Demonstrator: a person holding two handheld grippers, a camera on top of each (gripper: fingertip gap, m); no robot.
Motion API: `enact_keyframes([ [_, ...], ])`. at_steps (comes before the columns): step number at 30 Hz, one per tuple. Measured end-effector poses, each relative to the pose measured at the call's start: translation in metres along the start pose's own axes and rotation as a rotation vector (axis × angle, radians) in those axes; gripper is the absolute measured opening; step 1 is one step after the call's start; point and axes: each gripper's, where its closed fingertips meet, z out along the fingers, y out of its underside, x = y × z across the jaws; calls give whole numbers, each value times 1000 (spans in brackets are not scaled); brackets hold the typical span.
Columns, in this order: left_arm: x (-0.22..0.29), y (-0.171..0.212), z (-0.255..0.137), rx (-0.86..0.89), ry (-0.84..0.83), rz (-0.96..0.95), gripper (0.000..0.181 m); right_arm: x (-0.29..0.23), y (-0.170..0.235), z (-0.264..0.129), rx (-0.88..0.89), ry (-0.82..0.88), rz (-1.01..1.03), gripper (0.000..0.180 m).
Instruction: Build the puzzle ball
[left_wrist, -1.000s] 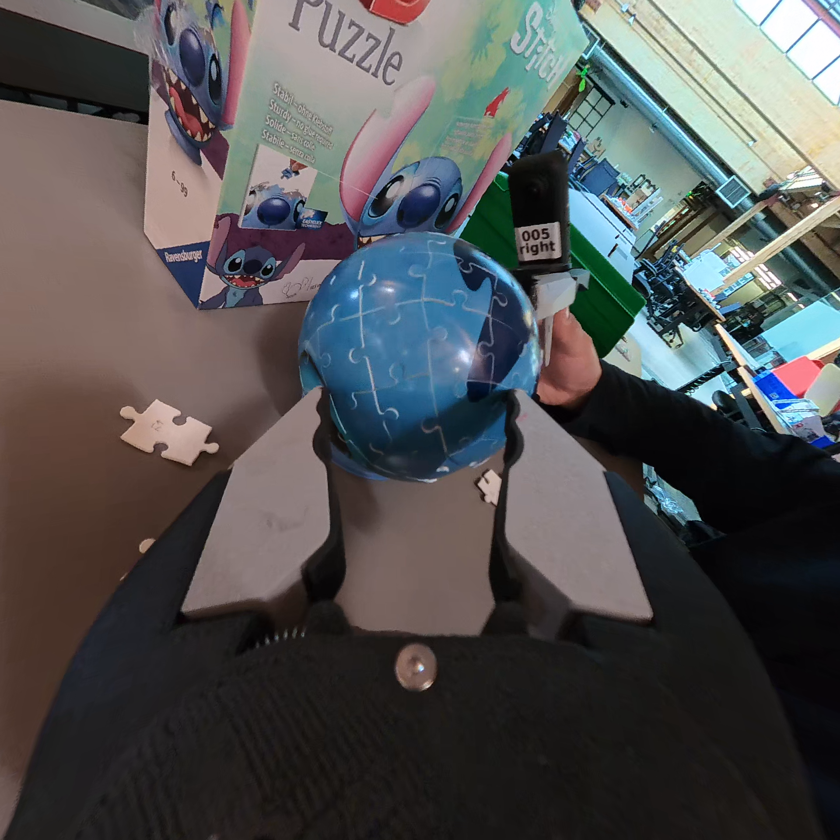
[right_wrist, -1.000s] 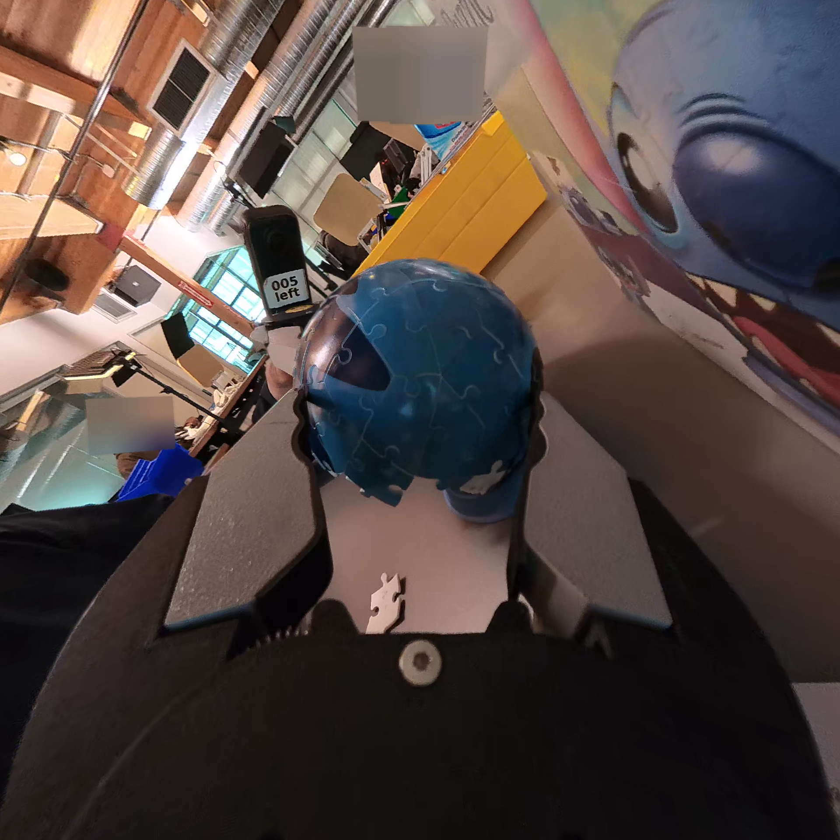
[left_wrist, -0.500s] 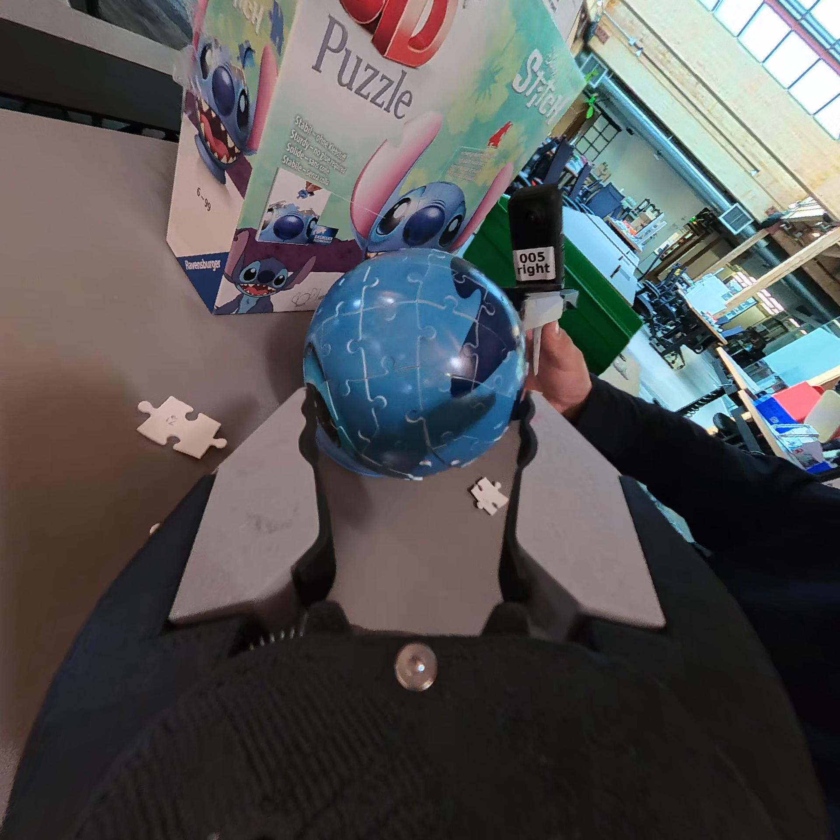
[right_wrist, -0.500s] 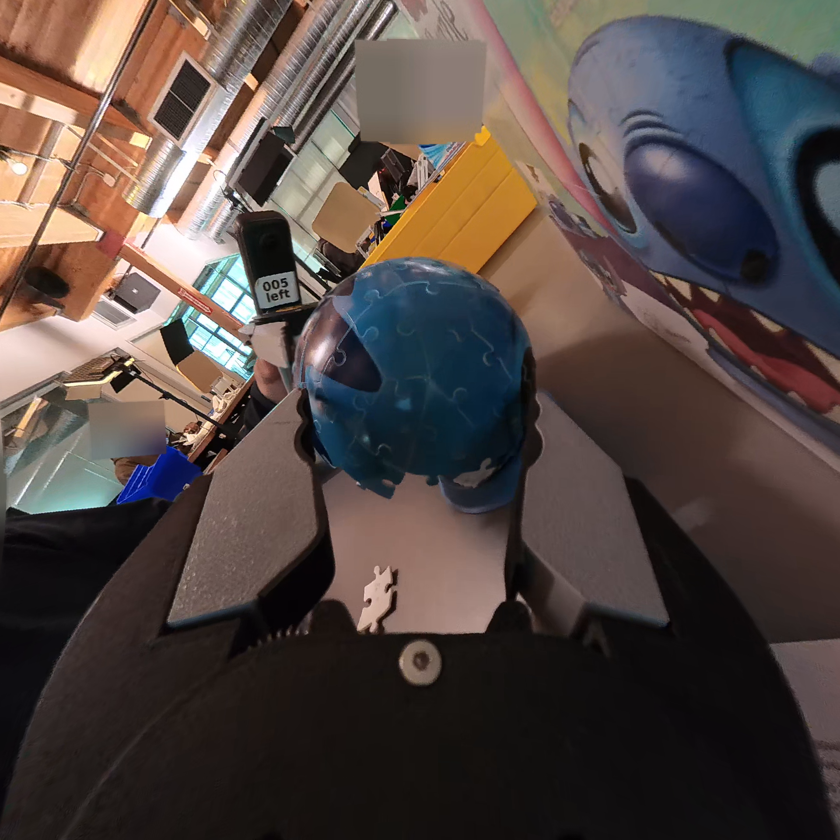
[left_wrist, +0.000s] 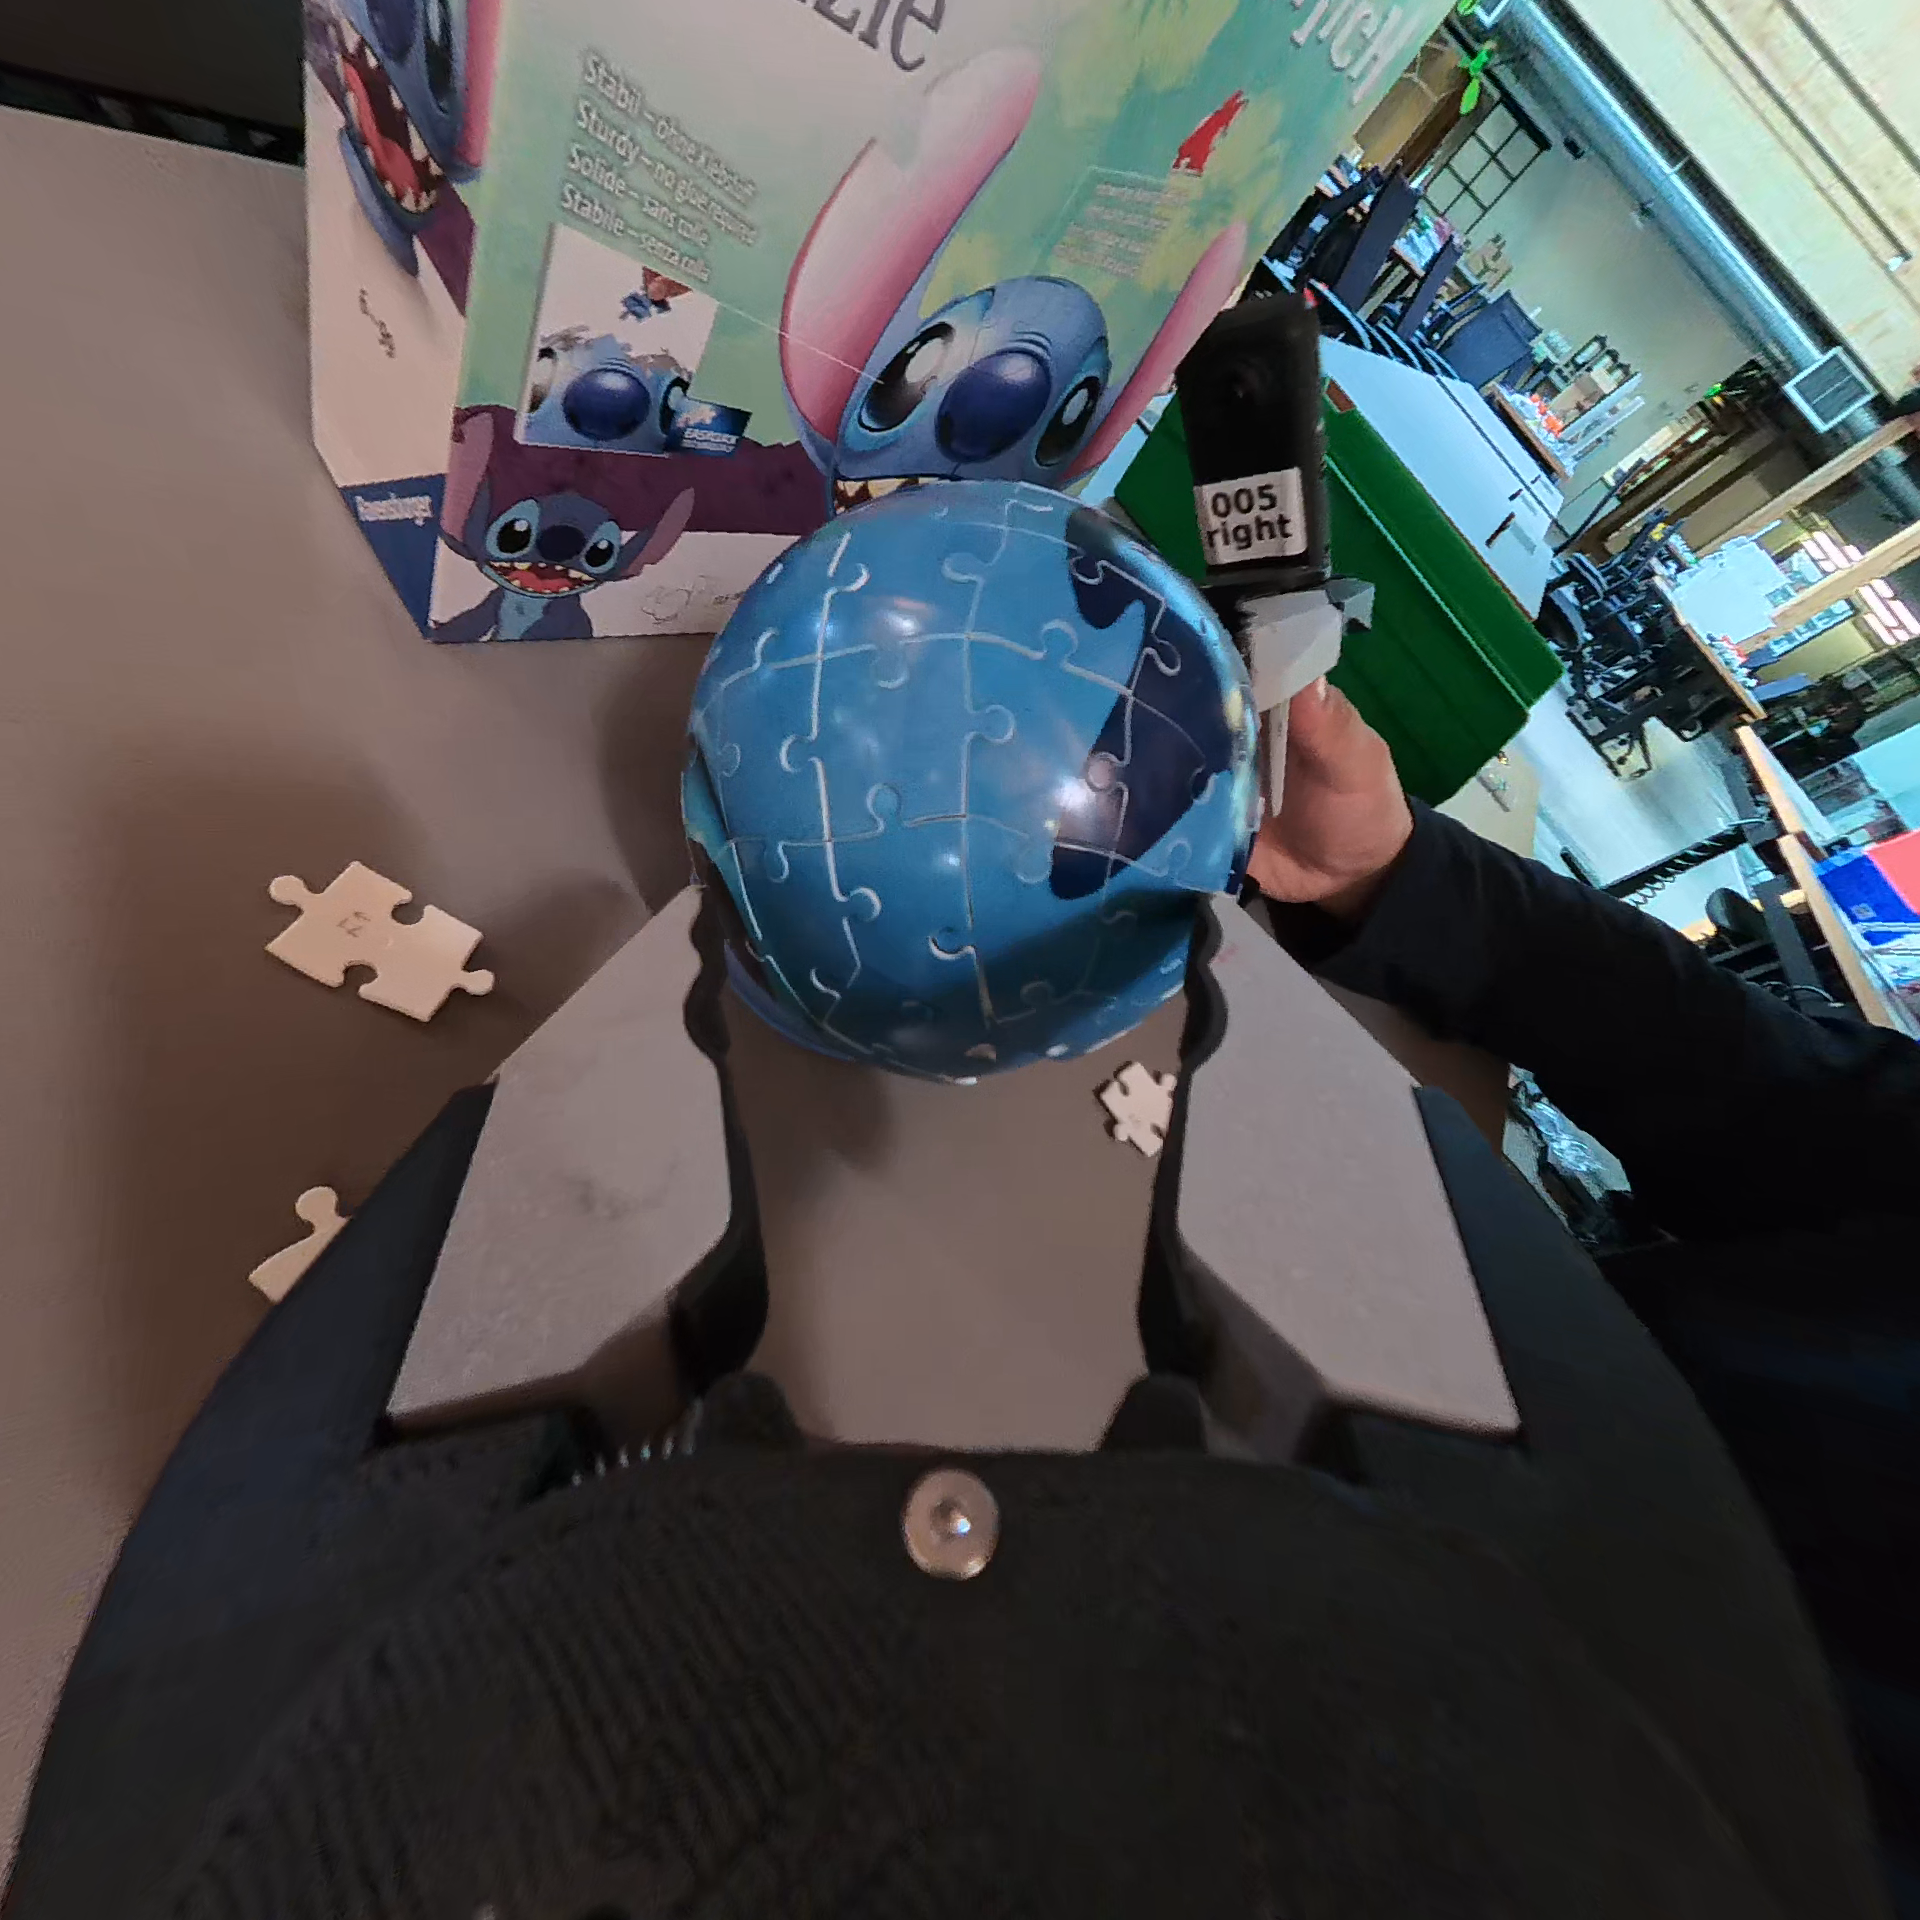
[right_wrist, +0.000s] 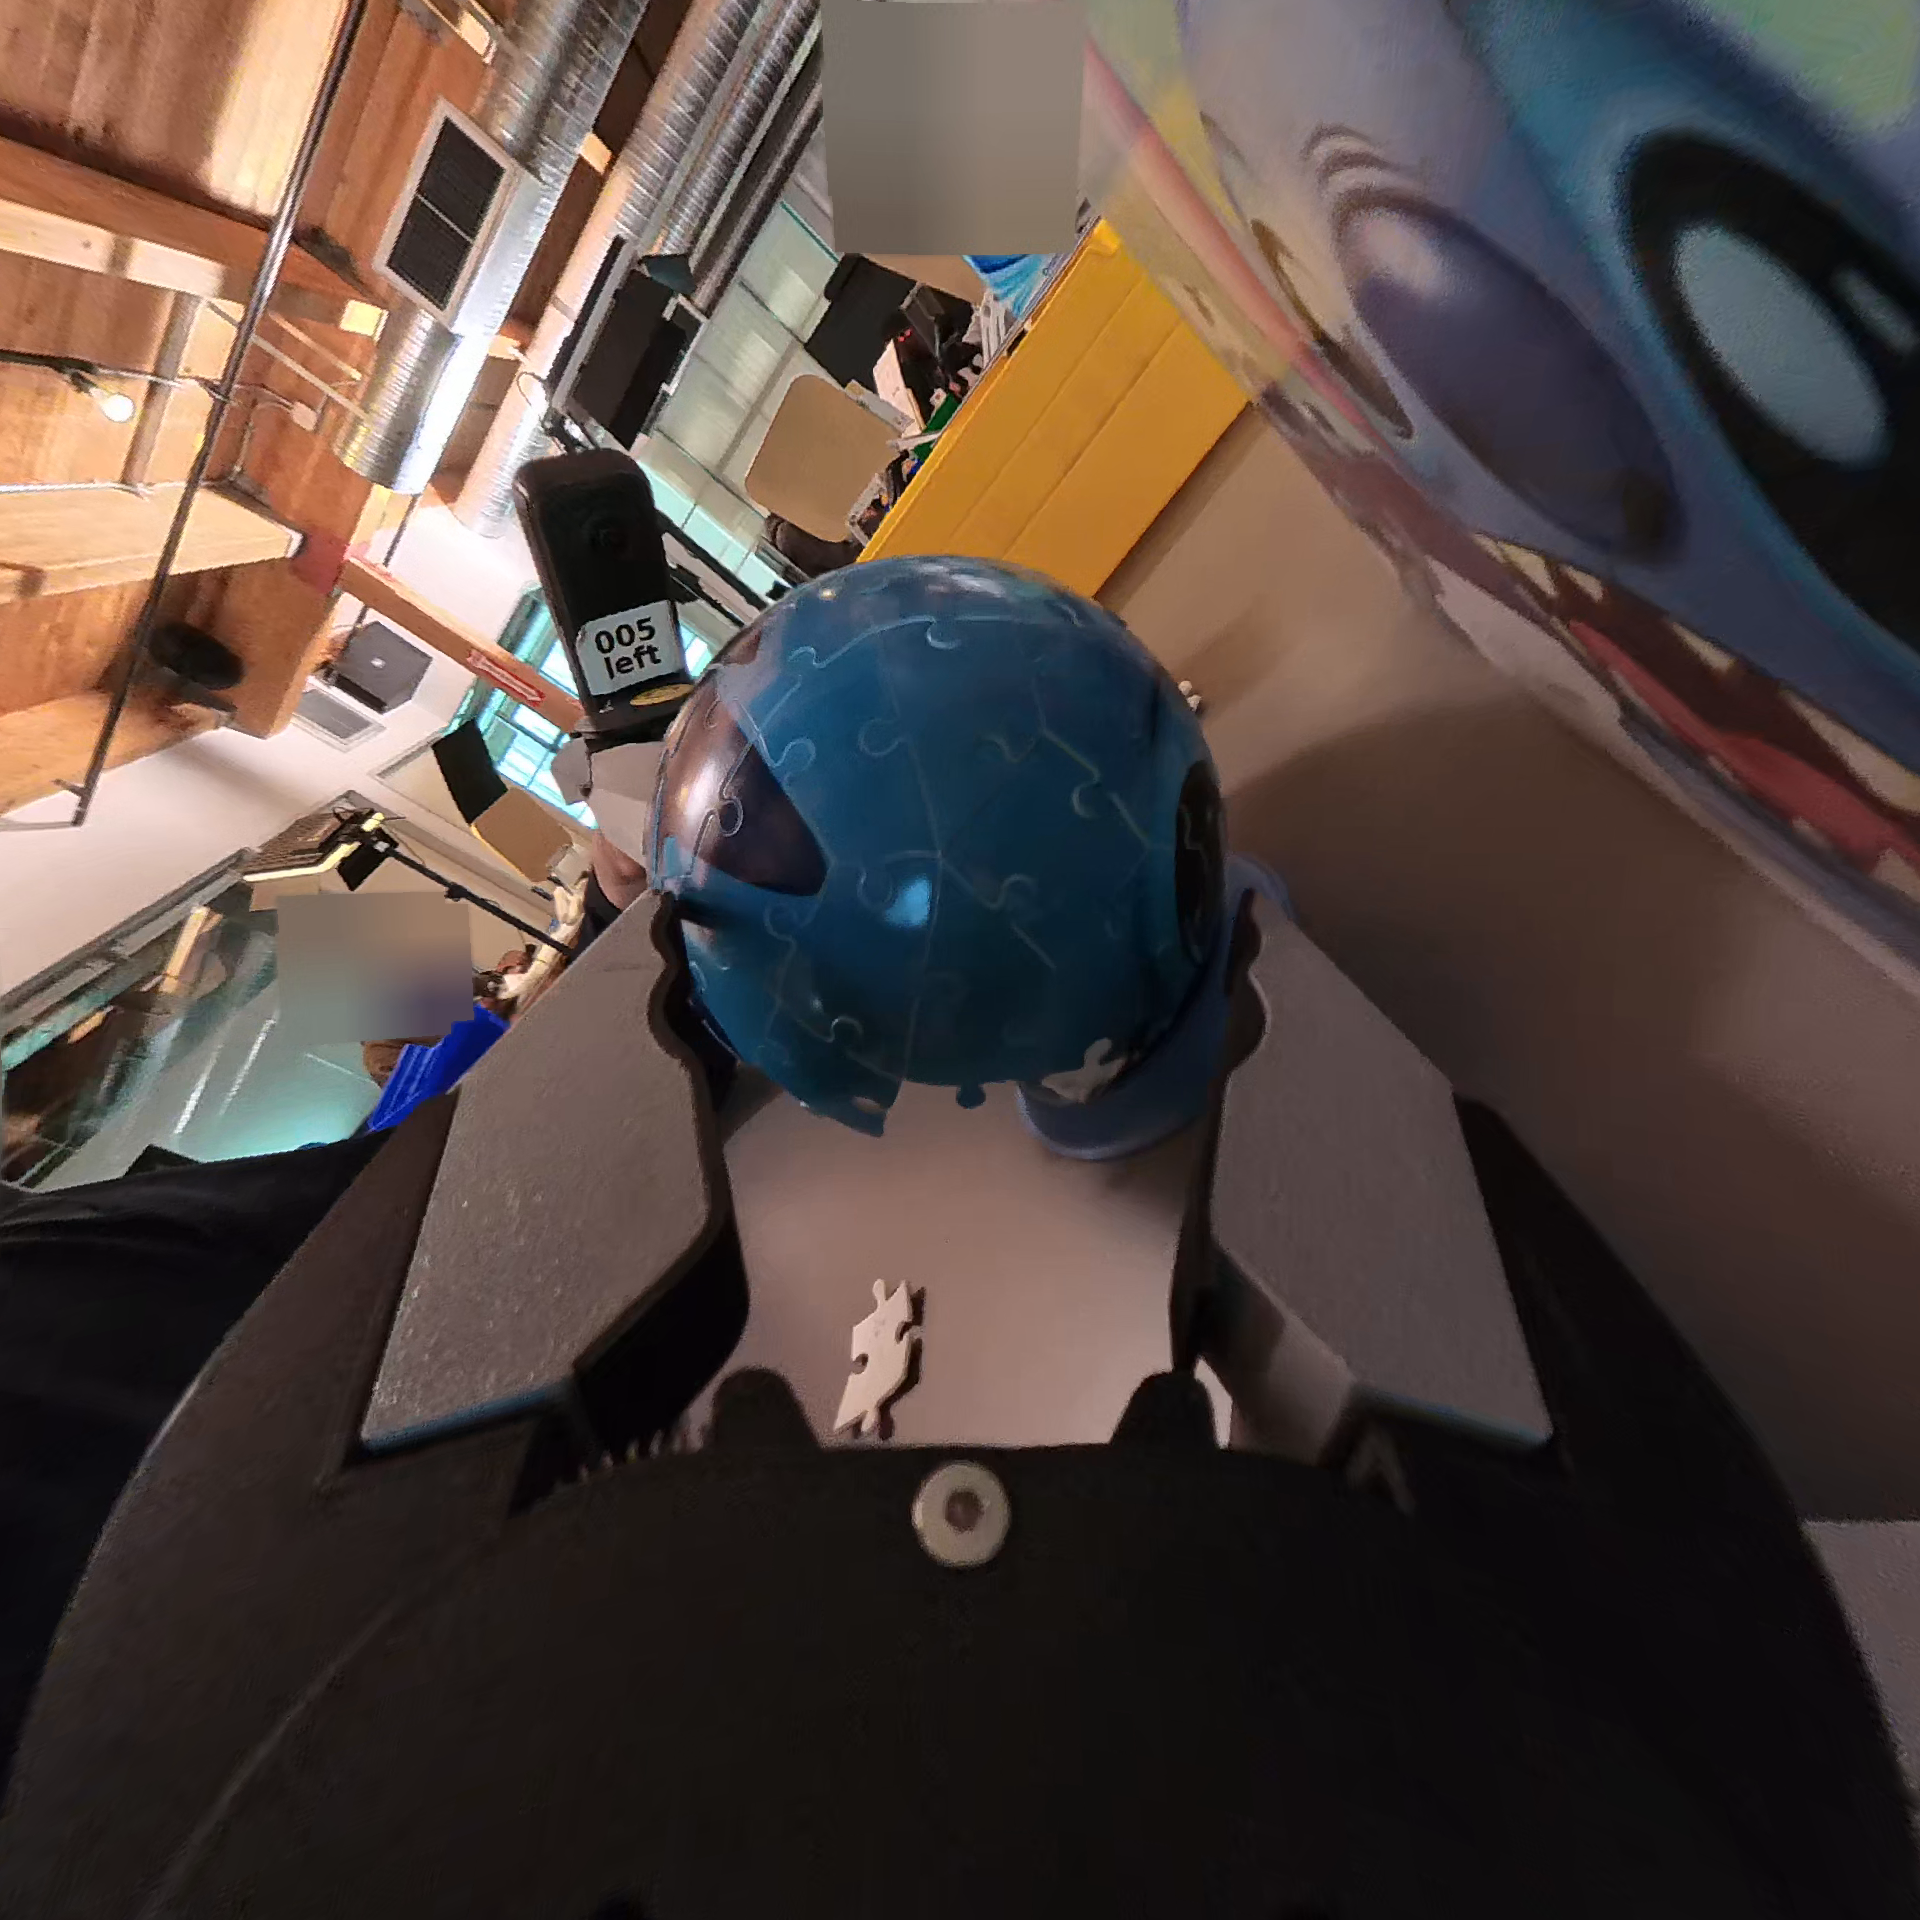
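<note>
Ball (left_wrist: 966, 790) clamped between both grippers above the desk (left_wrist: 156, 727): left gripper (left_wrist: 951, 925) closed on it from one side, right gripper (right_wrist: 940, 935) closed on it opposite. Unfinished gap at the ball's underside. Loose piece (right_wrist: 881, 1356) lying right below, nearer the right gripper; box (left_wrist: 727, 312) close behind, crowding any turn.

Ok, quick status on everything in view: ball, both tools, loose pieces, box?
Ball: nearly built, bottom edge unfinished, off the table.
Left tool: shut on ball.
Right tool: shut on ball.
Loose pieces: white side up, flat on table.
Box: upright behind ball.
</note>
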Motion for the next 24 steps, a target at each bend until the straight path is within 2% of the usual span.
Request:
enact_keyframes([
  [9,2,-1,1,8,35,-28,90,-5,2,4,-16,-13,-31,102],
  [15,-11,-1,3,10,-8,-46,110,-3,3,5,-18,-12,-17,103],
  [21,-5,0,6,-2,33,-58,113,-2,3,7,-27,-21,-10,104],
  [24,-2,2,9,-20,47,-36,105,-3,5,9,-37,-36,12,105],
])
